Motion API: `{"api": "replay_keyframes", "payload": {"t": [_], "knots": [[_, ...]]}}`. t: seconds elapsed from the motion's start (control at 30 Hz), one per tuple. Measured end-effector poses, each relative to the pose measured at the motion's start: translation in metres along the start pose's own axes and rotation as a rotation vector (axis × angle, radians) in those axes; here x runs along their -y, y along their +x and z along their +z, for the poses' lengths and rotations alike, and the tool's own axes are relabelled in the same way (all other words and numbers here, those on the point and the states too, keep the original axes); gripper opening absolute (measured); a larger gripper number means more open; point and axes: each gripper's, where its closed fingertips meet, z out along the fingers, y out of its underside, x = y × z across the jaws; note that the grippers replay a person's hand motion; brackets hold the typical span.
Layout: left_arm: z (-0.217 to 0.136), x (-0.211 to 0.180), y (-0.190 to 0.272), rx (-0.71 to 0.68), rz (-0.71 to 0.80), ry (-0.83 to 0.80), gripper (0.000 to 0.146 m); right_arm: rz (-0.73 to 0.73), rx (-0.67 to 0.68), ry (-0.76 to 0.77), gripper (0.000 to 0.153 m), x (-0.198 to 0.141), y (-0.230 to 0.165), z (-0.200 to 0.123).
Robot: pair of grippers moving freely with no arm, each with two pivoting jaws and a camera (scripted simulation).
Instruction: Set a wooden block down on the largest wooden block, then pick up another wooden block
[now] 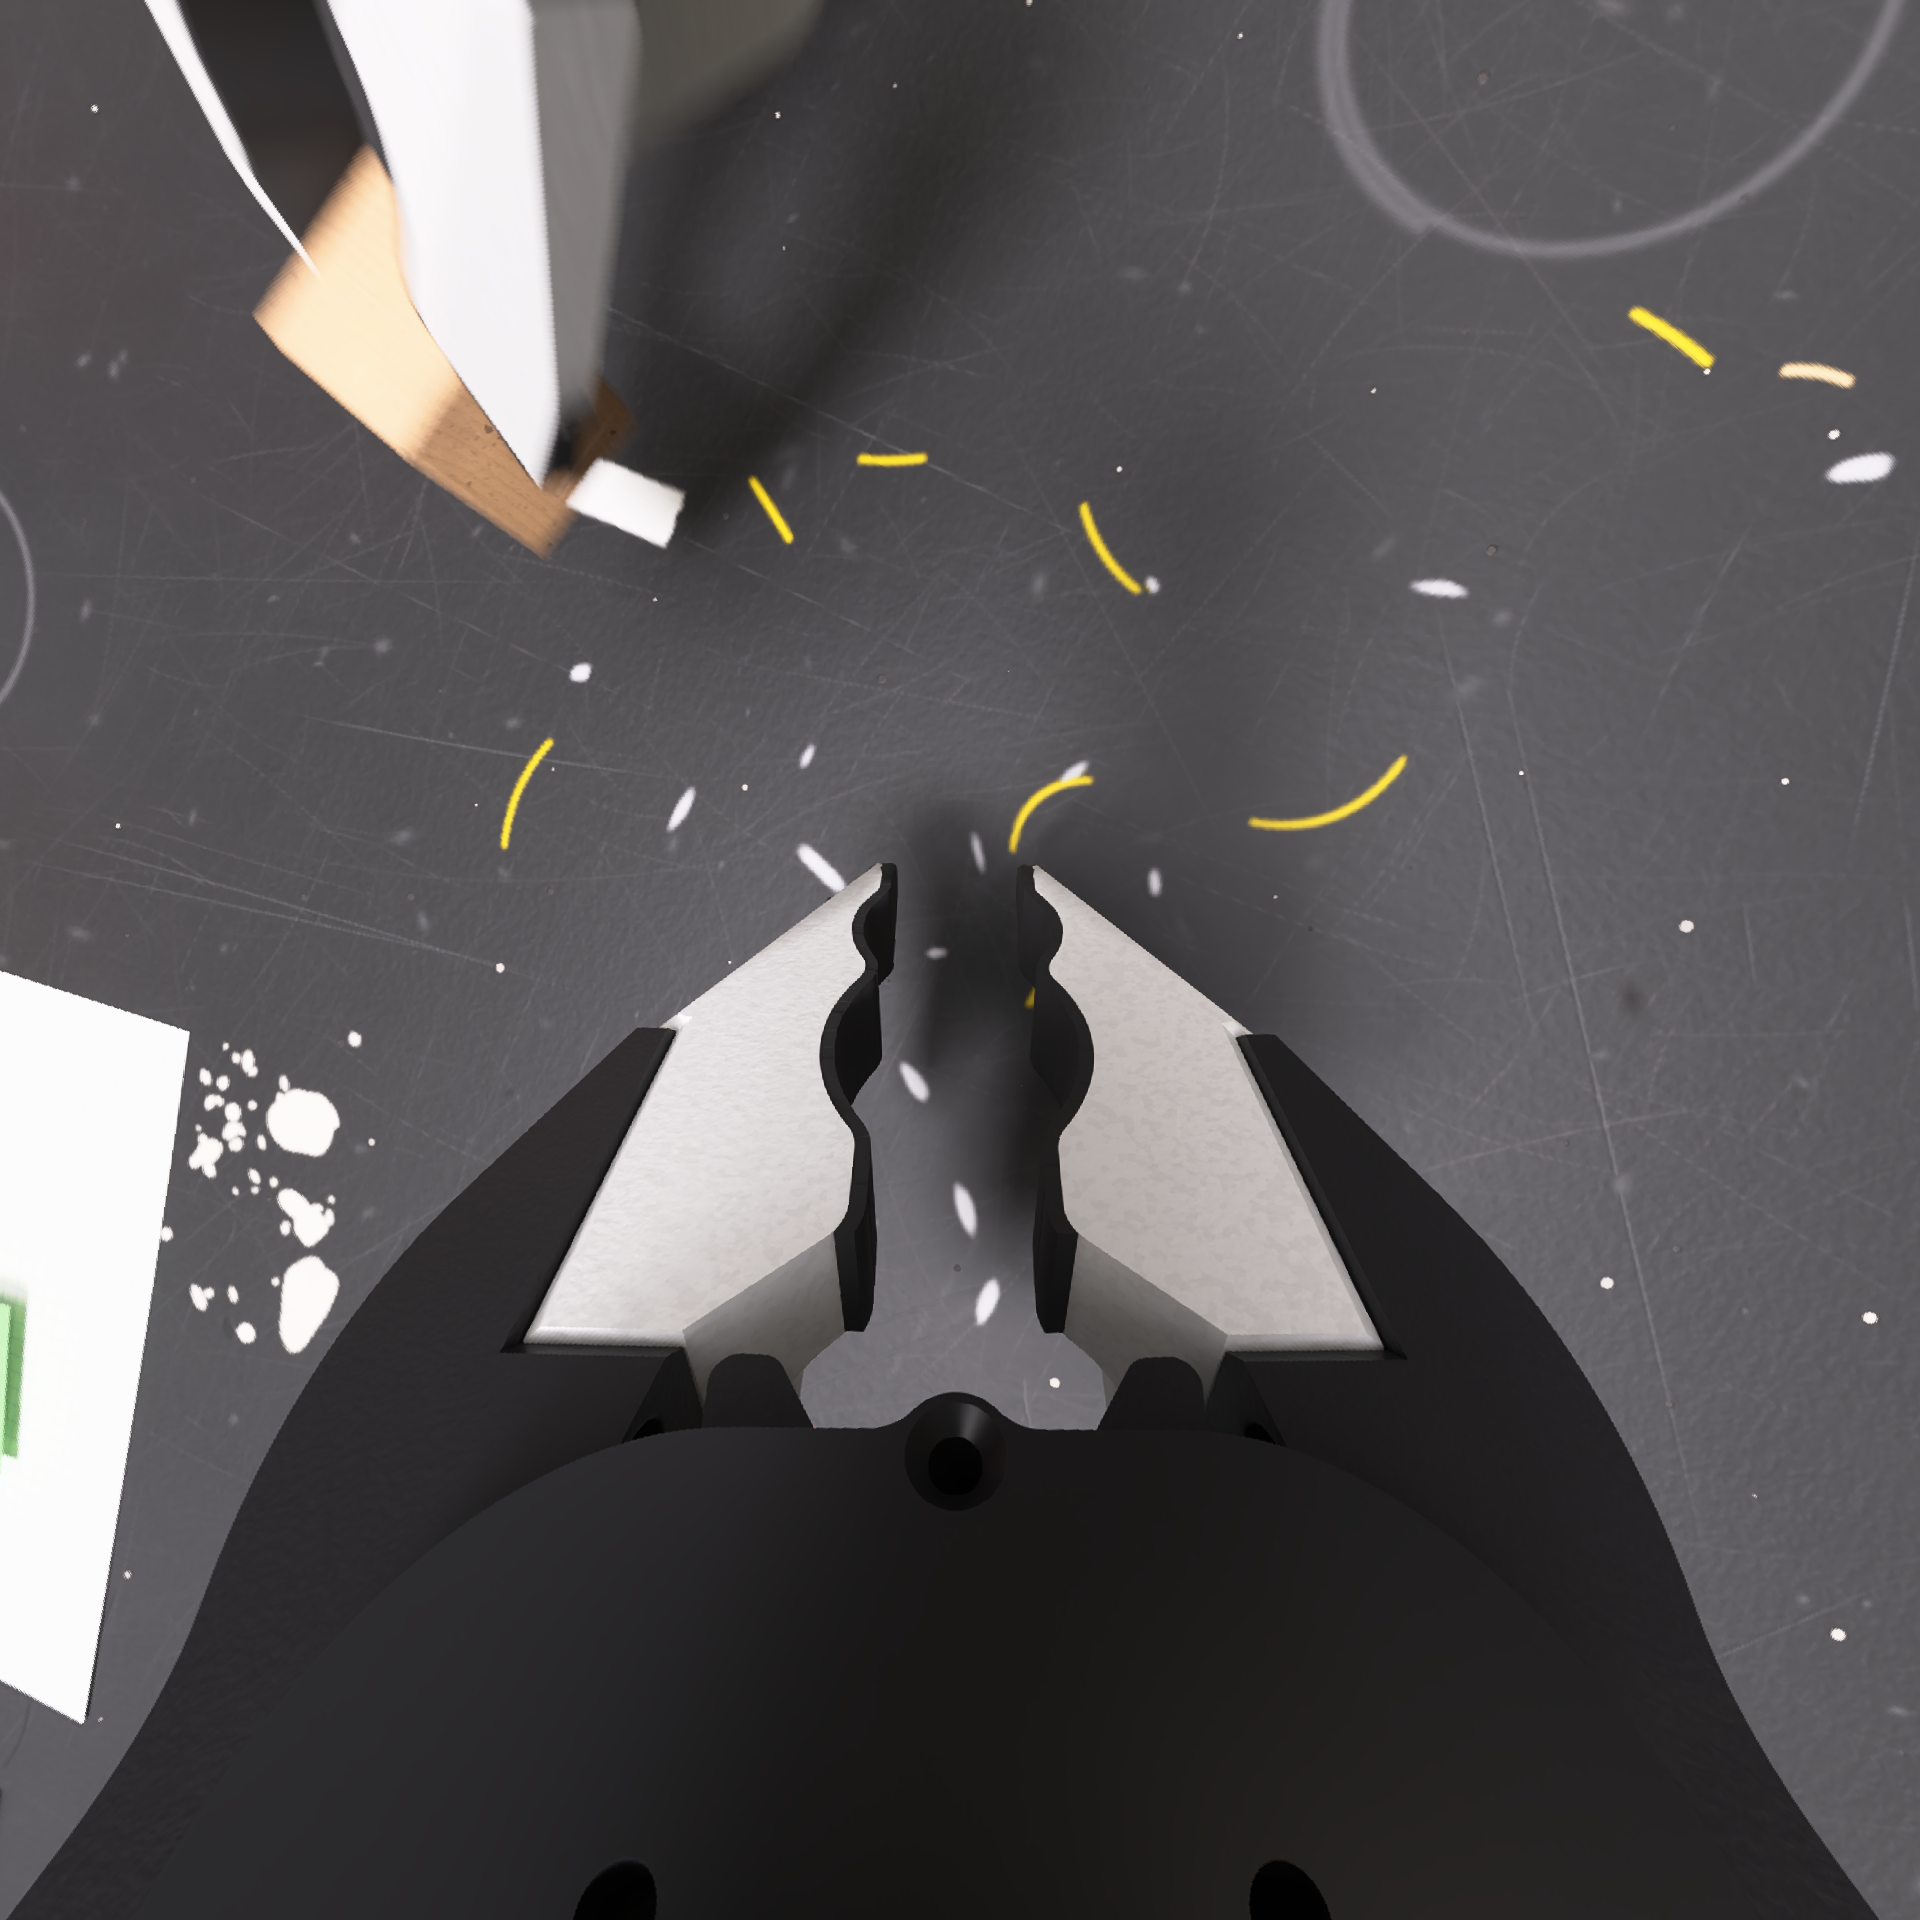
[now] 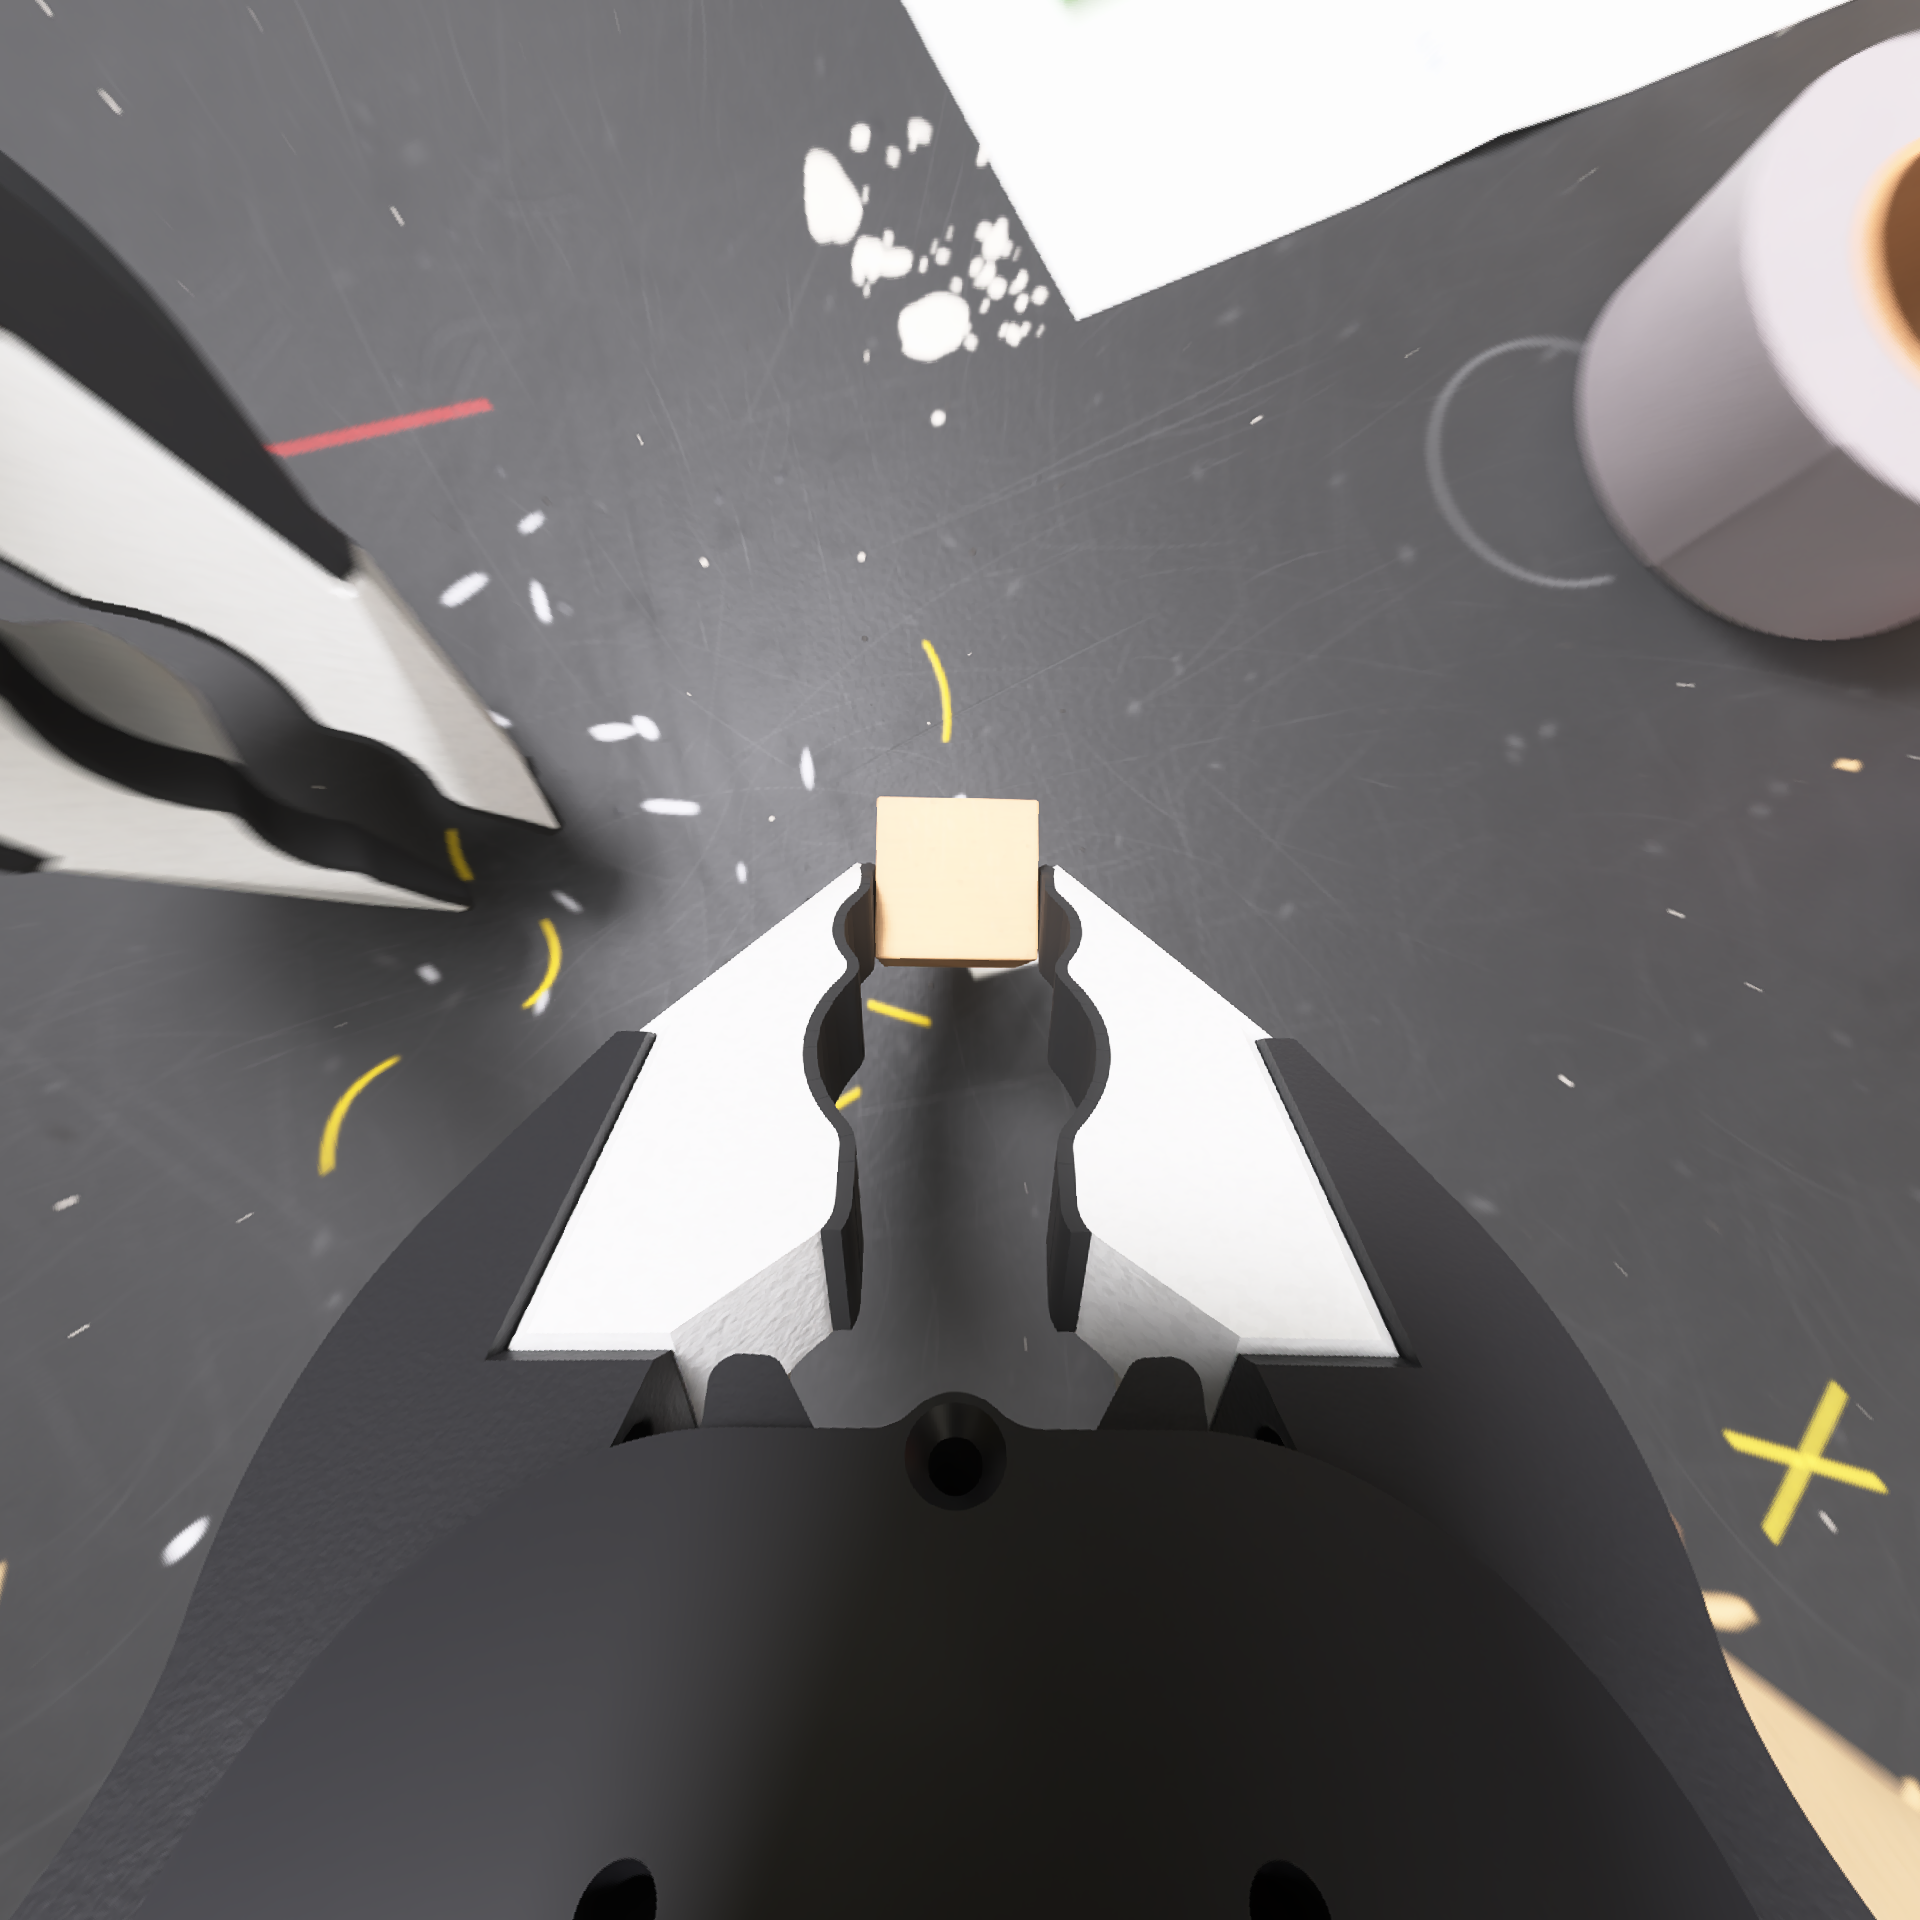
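Observation:
My right gripper (image 2: 956,883) is shut on a small light wooden cube (image 2: 956,878), pinched between its fingertips above the dark table. In the left wrist view the right gripper (image 1: 603,457) hangs at the upper left, over a larger tan wooden block (image 1: 364,343) that it partly hides. A blurred tan surface (image 2: 1829,1766) shows at the bottom right edge of the right wrist view. My left gripper (image 1: 956,873) is empty, its jaws a narrow gap apart over bare table. It also shows at the left of the right wrist view (image 2: 509,868), close beside the cube.
A grey tape roll (image 2: 1745,416) stands at the far right. A white sheet of paper (image 2: 1247,125) lies beyond it and also shows in the left wrist view (image 1: 73,1299). The dark scratched table (image 1: 1351,1039) carries paint flecks and a yellow cross (image 2: 1803,1460).

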Motion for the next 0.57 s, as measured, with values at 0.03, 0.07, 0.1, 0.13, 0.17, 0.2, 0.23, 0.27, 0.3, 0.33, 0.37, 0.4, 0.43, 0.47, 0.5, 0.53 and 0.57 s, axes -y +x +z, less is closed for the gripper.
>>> {"api": "replay_keyframes", "payload": {"t": [0.03, 0.07, 0.1, 0.13, 0.17, 0.2, 0.23, 0.27, 0.3, 0.33, 0.37, 0.4, 0.43, 0.47, 0.5, 0.53, 0.57], "knots": [[0.001, 0.0, 0.001, -0.002, 0.002, -0.001, 0.023, 0.012, -0.003, 0.02, 0.031, 0.004, 0.002, -0.017], [0.001, 0.001, 0.001, -0.004, 0.004, -0.001, 0.023, 0.019, -0.008, 0.04, 0.031, 0.007, 0.005, -0.034], [0.001, 0.001, 0.001, -0.006, 0.005, 0.0, 0.023, 0.02, -0.025, 0.052, 0.031, 0.009, 0.01, -0.051], [0.002, 0.001, 0.002, -0.007, 0.005, 0.0, 0.023, 0.014, -0.054, 0.056, 0.031, 0.009, 0.016, -0.069], [0.002, 0.001, 0.001, -0.006, 0.004, -0.001, 0.023, 0.009, -0.084, 0.052, 0.031, 0.007, 0.023, -0.085], [0.001, 0.001, 0.001, -0.004, 0.004, 0.0, 0.022, 0.012, -0.109, 0.046, 0.031, 0.004, 0.032, -0.1], [0.001, 0.002, 0.001, -0.004, 0.004, 0.003, 0.022, 0.023, -0.132, 0.041, 0.031, 0.0, 0.041, -0.114], [0.001, 0.003, 0.002, -0.005, 0.005, 0.007, 0.022, 0.034, -0.151, 0.038, 0.031, -0.004, 0.05, -0.126], [0.002, 0.004, 0.002, -0.006, 0.007, 0.009, 0.022, 0.046, -0.167, 0.026, 0.031, -0.009, 0.059, -0.136], [0.002, 0.004, 0.002, -0.008, 0.008, 0.008, 0.022, 0.059, -0.183, 0.005, 0.031, -0.015, 0.067, -0.144], [0.003, 0.004, 0.003, -0.01, 0.01, 0.005, 0.022, 0.069, -0.196, -0.014, 0.031, -0.02, 0.074, -0.151], [0.004, 0.003, 0.003, -0.011, 0.009, 0.002, 0.022, 0.073, -0.2, -0.029, 0.031, -0.025, 0.079, -0.155], [0.005, 0.003, 0.003, -0.013, 0.009, 0.0, 0.022, 0.075, -0.195, -0.046, 0.031, -0.028, 0.082, -0.158], [0.006, 0.003, 0.003, -0.014, 0.008, -0.002, 0.023, 0.075, -0.196, -0.063, 0.031, -0.031, 0.085, -0.16], [0.006, 0.002, 0.003, -0.015, 0.006, -0.002, 0.023, 0.072, -0.2, -0.079, 0.031, -0.034, 0.087, -0.161], [0.007, 0.002, 0.003, -0.016, 0.005, -0.003, 0.023, 0.069, -0.195, -0.096, 0.031, -0.036, 0.088, -0.161], [0.007, 0.002, 0.002, -0.016, 0.004, -0.004, 0.023, 0.07, -0.186, -0.113, 0.031, -0.038, 0.089, -0.16]]}}
